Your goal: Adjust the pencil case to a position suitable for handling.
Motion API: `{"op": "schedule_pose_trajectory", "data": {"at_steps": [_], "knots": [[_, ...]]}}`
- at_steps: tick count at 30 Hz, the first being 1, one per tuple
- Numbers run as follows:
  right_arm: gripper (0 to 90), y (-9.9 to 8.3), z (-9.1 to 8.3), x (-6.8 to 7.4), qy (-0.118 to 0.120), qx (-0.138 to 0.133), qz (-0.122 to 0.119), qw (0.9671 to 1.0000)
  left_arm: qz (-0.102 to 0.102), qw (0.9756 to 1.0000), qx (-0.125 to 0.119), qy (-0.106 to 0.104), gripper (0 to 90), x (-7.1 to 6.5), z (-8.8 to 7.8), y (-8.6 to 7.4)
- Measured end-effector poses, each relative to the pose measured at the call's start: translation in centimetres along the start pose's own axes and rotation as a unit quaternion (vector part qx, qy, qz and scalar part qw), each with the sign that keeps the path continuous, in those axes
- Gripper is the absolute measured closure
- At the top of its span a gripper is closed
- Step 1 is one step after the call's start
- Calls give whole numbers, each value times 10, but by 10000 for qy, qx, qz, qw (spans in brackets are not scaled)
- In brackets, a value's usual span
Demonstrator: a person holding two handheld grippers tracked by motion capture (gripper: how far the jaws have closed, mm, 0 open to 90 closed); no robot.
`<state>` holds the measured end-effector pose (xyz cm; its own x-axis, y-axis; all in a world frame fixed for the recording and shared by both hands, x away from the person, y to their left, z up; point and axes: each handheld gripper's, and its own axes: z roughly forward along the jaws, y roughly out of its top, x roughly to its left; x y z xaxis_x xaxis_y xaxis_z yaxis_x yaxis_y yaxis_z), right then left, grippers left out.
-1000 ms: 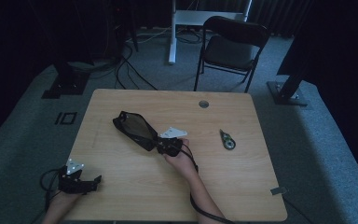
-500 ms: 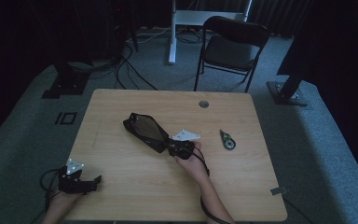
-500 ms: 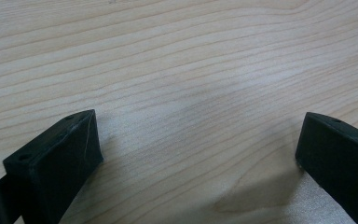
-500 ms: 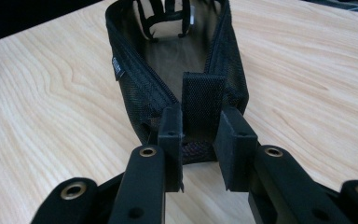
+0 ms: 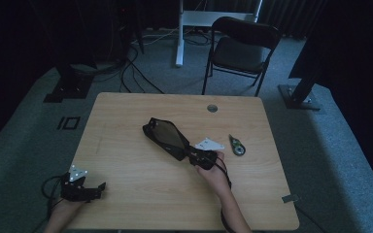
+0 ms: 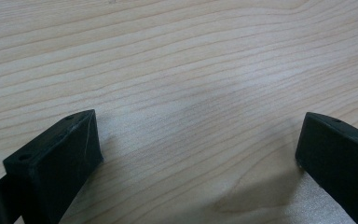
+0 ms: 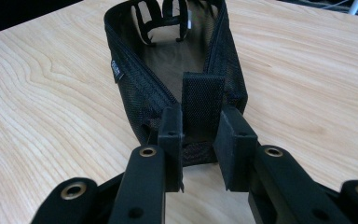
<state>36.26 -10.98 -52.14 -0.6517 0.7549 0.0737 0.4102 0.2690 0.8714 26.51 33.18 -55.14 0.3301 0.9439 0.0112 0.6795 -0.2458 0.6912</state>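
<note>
A black mesh pouch (image 5: 165, 137) lies open near the middle of the wooden table (image 5: 126, 111), its mouth pointing to the far left. In the right gripper view the pouch (image 7: 177, 56) stretches away from me, and a black strap tab at its near end sits pinched between the jaws. My right gripper (image 5: 190, 154) (image 7: 199, 126) is shut on that tab, low over the table. My left gripper (image 5: 97, 187) rests at the table's front left corner. Its jaws (image 6: 198, 140) stand wide apart over bare wood with nothing between them.
A small grey-green tool (image 5: 236, 144) lies on the table just right of my right hand. A round cable hole (image 5: 212, 108) sits near the far edge. A dark folding chair (image 5: 243, 46) stands behind the table, with cables and stand bases on the floor.
My right gripper has slid to the right across the table, dragging the pouch along with it. The left gripper has stayed put.
</note>
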Motion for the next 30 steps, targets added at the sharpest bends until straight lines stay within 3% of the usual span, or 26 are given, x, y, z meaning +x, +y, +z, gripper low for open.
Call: {"op": "schedule_pose_trajectory", "data": {"at_steps": [13,16,30], "knots": [[728,-13,-32,-21,-329,-130,94,9993,1,10000,0,0,0,0,0,0],[728,-18,-41,-27,-407,-161,206,9988,2,10000,1,0,0,0,0,0],[728,-33,-76,-42,-750,-218,340,9964,11,10000,8,2,0,0,0,0]]}}
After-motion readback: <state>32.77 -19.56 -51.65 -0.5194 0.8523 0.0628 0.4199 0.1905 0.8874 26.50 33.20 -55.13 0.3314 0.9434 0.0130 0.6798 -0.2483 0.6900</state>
